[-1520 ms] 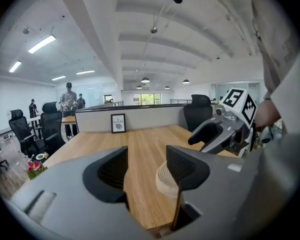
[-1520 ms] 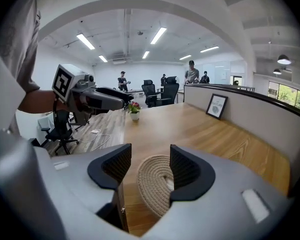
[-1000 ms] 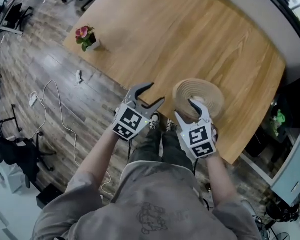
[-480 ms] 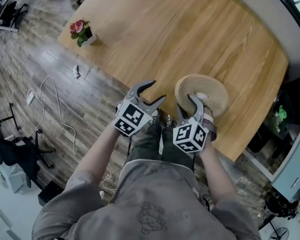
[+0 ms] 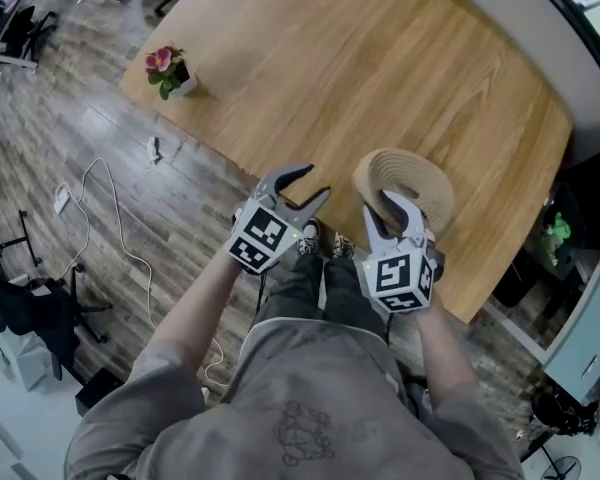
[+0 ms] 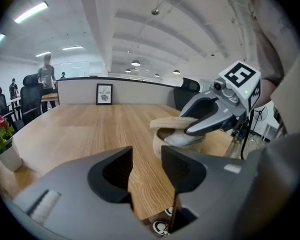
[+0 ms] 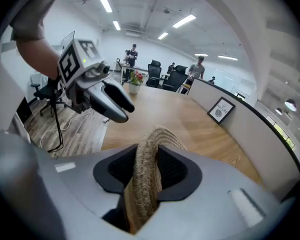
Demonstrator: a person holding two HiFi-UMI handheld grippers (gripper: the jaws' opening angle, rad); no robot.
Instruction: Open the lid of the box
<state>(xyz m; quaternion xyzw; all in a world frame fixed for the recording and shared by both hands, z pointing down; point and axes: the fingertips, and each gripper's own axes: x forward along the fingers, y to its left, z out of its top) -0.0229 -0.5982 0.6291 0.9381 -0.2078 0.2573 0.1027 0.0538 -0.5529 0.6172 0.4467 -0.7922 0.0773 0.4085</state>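
A round woven box [image 6: 176,142] stands near the front edge of the wooden table [image 5: 310,68]. Its woven lid [image 5: 404,181] is tilted up off the box at one side, and something white shows inside. My right gripper [image 5: 390,211] has the lid's rim [image 7: 147,176] between its jaws; they are closing and the pads press on the weave. In the left gripper view the lid [image 6: 171,122] hangs from the right gripper [image 6: 210,118]. My left gripper [image 5: 306,185] hovers to the left of the box at the table edge, its jaws closing with nothing between them.
A small pot of pink flowers [image 5: 169,73] sits at the table's far left corner. A framed picture [image 6: 104,94] stands at the table's far end. Cables [image 5: 100,198] lie on the wood floor to the left. People and office chairs are far behind.
The right gripper's jaws have closed on the lid's near rim and the lid has tipped up off the box. The left gripper's jaws have narrowed; it stays left of the box.
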